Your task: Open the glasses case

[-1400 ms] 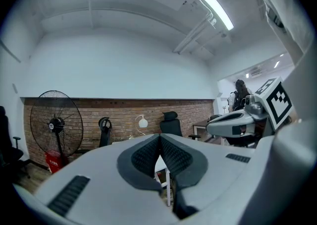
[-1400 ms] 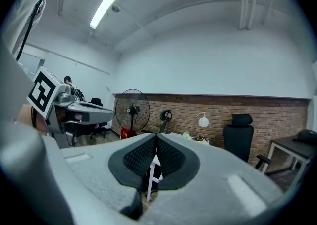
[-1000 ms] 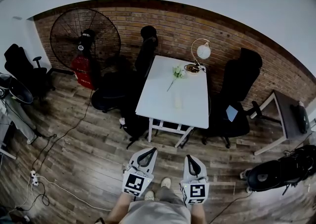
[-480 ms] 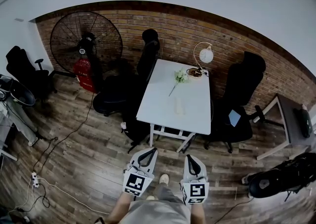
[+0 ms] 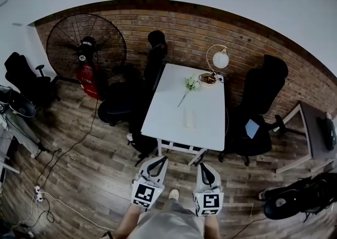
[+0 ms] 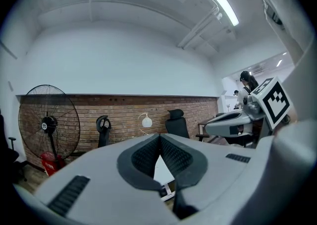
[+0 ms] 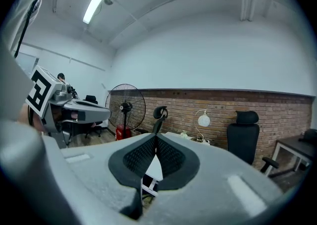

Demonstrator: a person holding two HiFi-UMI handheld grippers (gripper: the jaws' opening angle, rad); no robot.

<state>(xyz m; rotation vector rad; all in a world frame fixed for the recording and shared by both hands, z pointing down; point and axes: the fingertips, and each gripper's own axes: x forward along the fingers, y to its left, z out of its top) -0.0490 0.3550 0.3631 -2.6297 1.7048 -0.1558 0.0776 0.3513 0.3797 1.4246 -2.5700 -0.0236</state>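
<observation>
A pale oblong glasses case (image 5: 189, 119) lies shut near the middle of a white table (image 5: 174, 122); it is far off and small, so its details cannot be made out. Both grippers are held side by side short of the table's near edge, pointing at it. My left gripper (image 5: 160, 158) (image 6: 159, 136) is shut with nothing between its pads. My right gripper (image 5: 201, 166) (image 7: 156, 137) is likewise shut and empty. In both gripper views only a sliver of the table shows below the closed jaws; the case is hidden there.
A flower stem (image 5: 187, 86) and a globe lamp (image 5: 218, 59) stand at the table's far end by the brick wall. Black office chairs (image 5: 120, 101) (image 5: 259, 107) flank the table. A large fan (image 5: 84, 43) stands at the left, cables (image 5: 47, 193) lie on the floor, and a desk (image 5: 311, 132) is at the right.
The person has stepped toward the table, which now sits nearer to the grippers in the head view. Both grippers stayed shut and side by side.
</observation>
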